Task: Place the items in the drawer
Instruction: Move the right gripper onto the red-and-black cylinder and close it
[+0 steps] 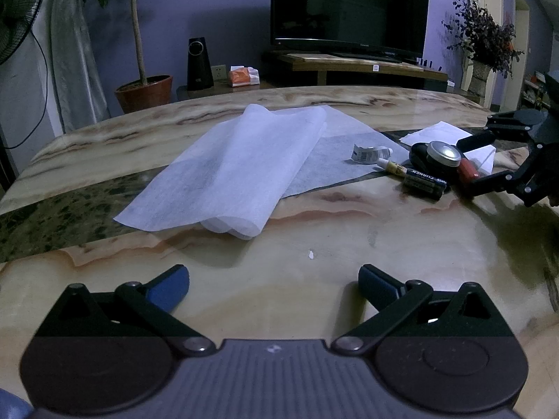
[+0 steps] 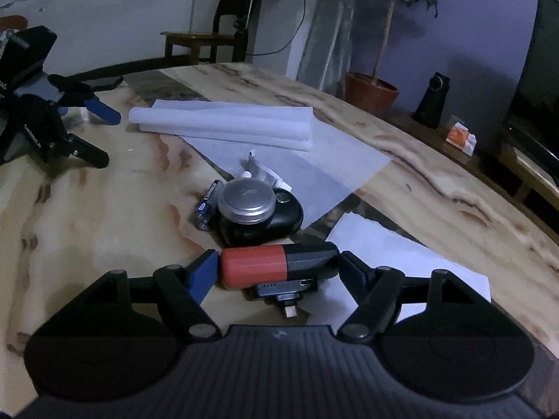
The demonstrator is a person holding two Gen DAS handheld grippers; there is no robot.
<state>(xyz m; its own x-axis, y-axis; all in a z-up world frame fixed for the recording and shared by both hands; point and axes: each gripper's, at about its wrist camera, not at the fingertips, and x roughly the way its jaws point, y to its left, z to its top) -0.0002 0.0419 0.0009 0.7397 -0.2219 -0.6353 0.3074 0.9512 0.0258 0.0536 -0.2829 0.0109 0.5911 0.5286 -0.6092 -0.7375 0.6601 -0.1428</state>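
The step in hand looks like the first pickup: the right gripper (image 2: 276, 269) is lined up on the red-and-black device (image 2: 279, 267), which lies crosswise between its blue-padded fingers (image 2: 202, 272) on the marble-patterned surface (image 2: 104, 209). The left pad looks close against the red end, the right pad just beside the black end; the fingers stand wide apart and I cannot tell that they press on it yet. Just beyond the device sit a black jar with a silver lid (image 2: 246, 202), a blue battery (image 2: 208, 206) to the jar's left, and a small tube (image 1: 391, 166) behind it. The left gripper (image 1: 274, 288) hovers over bare surface far to the device's left, fingers apart and empty. No drawer shows in either view. Next, I judge, the fingers must close squarely on the device's ends, then lift without nudging the jar.
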